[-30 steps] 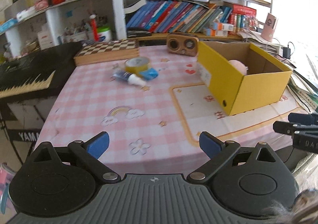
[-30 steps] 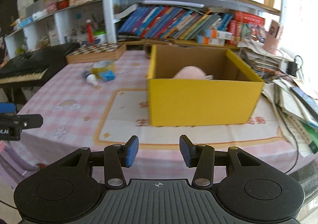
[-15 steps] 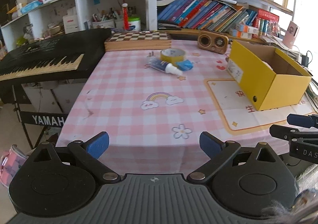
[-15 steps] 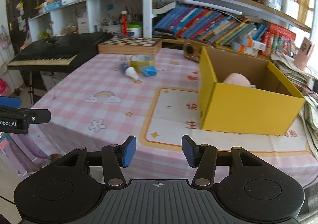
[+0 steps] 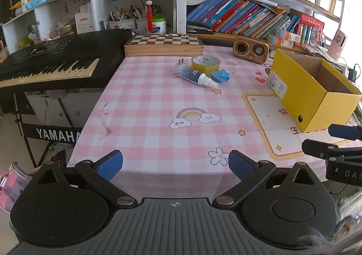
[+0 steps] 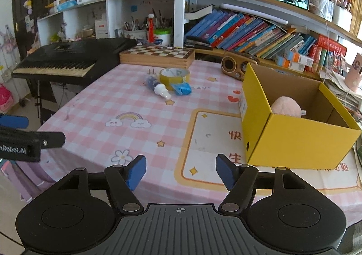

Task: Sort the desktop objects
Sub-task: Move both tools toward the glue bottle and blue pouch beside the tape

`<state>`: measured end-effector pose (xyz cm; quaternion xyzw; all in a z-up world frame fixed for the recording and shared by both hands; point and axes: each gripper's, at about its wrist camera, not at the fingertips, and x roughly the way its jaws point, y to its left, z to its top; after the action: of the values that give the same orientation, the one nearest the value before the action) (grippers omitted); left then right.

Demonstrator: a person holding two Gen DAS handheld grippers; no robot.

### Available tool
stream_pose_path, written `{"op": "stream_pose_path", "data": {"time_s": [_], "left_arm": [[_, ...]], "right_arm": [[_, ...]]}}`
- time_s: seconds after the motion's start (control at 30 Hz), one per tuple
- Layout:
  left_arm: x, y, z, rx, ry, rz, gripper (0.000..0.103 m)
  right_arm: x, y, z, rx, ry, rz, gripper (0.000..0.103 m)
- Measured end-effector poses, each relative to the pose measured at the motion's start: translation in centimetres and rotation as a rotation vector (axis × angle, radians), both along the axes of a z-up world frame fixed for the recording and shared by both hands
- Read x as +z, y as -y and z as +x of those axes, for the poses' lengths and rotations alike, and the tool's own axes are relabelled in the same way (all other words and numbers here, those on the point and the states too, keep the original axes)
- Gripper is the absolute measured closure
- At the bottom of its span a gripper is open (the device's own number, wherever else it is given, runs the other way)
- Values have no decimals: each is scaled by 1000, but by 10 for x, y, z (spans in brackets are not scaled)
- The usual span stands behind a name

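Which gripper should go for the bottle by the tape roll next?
Left, probably. The left gripper is open, empty and faces the bottle almost straight ahead; the right gripper, also open, sits nearer the yellow box.

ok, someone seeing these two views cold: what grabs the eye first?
Probably the yellow box on the right of the pink checked tablecloth, open-topped with a pink plush thing inside. Next, the small cluster mid-table: tape roll, spray bottle and a crumpled blue item. Both the left gripper and the right gripper hang open and empty at the near edge.
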<state>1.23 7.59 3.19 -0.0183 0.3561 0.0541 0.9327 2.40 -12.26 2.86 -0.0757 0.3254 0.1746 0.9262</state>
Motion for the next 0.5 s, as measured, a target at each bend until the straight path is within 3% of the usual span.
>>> {"op": "stream_pose_path", "data": {"time_s": [0.5], "left_arm": [[-6,2,44,17,-26,17,1]], "right_arm": [[-14,-9,57,42,-49,30,31]]}}
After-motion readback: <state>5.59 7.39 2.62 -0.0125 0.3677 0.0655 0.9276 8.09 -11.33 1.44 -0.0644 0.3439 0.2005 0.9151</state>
